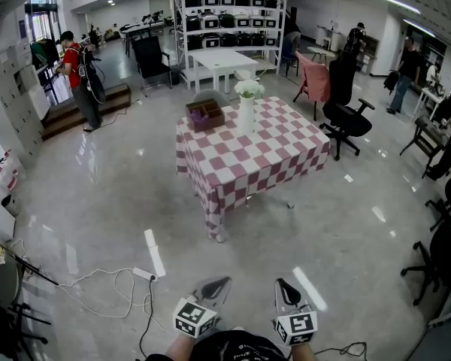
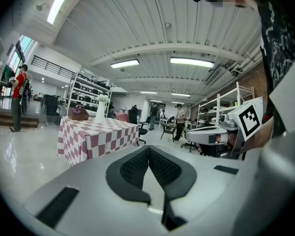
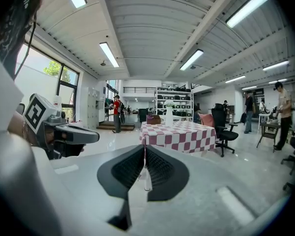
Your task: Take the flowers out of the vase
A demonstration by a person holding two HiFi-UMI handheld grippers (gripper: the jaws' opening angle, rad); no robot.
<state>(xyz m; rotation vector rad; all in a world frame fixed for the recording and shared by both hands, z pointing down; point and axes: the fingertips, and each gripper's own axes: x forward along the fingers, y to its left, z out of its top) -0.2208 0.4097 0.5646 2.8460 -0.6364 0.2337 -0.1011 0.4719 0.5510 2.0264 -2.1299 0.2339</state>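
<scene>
Two closed, empty grippers; flowers in the vase on the table

Head view: the left gripper [image 1: 218, 283] and right gripper [image 1: 284, 284] sit well short of the table [image 1: 248, 160] with its checked cloth. Toward the table's far edge the white vase [image 1: 246, 116] stands upright with the white flowers [image 1: 249, 89] in its neck, and a brown box [image 1: 205, 116] rests on the table near it. Left gripper view: the pads meet at their tips with nothing between them, and the table is small and far off. Right gripper view: the jaws are pressed together and empty, and the table lies straight ahead. The blooms look light, soft and easily crushed. I judge the best hold is a gentle pinch on the bunched stems just above the vase's neck, while the tall, narrow vase, which seems likely to tip, is steadied.
</scene>
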